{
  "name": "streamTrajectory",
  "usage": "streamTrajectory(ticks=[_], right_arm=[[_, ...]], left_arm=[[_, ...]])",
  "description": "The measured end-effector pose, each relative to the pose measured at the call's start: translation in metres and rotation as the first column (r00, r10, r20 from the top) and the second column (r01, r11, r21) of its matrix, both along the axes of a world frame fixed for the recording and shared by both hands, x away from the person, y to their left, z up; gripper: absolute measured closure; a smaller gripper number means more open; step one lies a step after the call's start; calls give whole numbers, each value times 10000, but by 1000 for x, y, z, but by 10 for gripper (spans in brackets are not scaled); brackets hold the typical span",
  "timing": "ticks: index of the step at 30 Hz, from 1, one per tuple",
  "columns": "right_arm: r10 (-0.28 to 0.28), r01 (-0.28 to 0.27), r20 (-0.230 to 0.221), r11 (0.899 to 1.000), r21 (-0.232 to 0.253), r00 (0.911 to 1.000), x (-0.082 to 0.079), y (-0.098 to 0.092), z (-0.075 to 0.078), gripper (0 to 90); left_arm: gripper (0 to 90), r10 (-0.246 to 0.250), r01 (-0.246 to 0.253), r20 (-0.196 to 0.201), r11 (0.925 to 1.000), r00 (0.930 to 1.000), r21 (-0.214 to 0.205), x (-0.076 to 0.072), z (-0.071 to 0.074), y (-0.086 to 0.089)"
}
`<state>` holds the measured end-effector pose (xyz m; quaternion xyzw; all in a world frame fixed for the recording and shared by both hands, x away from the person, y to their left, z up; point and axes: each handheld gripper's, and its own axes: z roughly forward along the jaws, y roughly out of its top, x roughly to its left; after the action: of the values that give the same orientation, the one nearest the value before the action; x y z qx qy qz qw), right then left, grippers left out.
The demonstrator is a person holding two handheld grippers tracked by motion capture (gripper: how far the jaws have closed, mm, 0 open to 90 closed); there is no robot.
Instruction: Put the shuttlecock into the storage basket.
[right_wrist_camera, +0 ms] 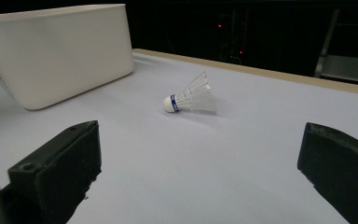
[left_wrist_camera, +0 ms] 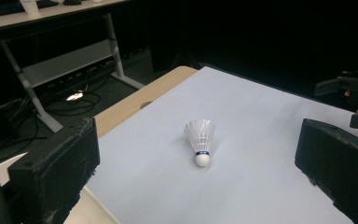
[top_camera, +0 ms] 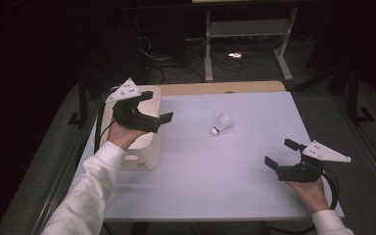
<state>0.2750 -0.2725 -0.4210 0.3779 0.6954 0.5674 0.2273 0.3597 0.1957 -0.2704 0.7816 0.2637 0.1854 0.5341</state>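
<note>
A white shuttlecock [top_camera: 222, 123] with a blue band lies on its side on the white table sheet [top_camera: 215, 171], cork end toward the near left. It also lies ahead of both grippers' jaws: the shuttlecock [left_wrist_camera: 200, 137] and the shuttlecock [right_wrist_camera: 191, 98]. My left gripper [top_camera: 156, 106] hovers open above the white bin [top_camera: 144, 147] at the table's left, empty. My right gripper [top_camera: 281, 153] rests open near the front right, well apart from the shuttlecock, holding nothing.
The white bin [right_wrist_camera: 60, 51] stands at the left edge of the table. Beyond the far edge are a metal frame [top_camera: 247, 29] and floor cables [top_camera: 176, 63]. The wooden table edge [top_camera: 225, 87] shows at the back.
</note>
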Motion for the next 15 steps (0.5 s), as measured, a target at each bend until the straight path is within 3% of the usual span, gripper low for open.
streamTrajectory(ticks=[5, 9, 12, 15], right_arm=[[33, -33, 11, 10000, -5, 10000, 0, 0, 0, 0], [42, -42, 49, 10000, -21, 10000, 0, 0, 0, 0], [16, -17, 45, 10000, 27, 10000, -1, 0, 0, 0], [19, -19, 71, 10000, 20, 10000, -1, 0, 0, 0]], left_arm=[[0, -118, 120, -71, 9997, 9999, 210, 4, 0, -8], [0, -188, 187, -102, 9998, 9998, -62, 6, 1, -13], [0, -300, 303, -156, 9993, 9994, 202, 7, 0, -19], [0, -331, 334, -155, 9993, 9993, 180, 8, 0, -22]])
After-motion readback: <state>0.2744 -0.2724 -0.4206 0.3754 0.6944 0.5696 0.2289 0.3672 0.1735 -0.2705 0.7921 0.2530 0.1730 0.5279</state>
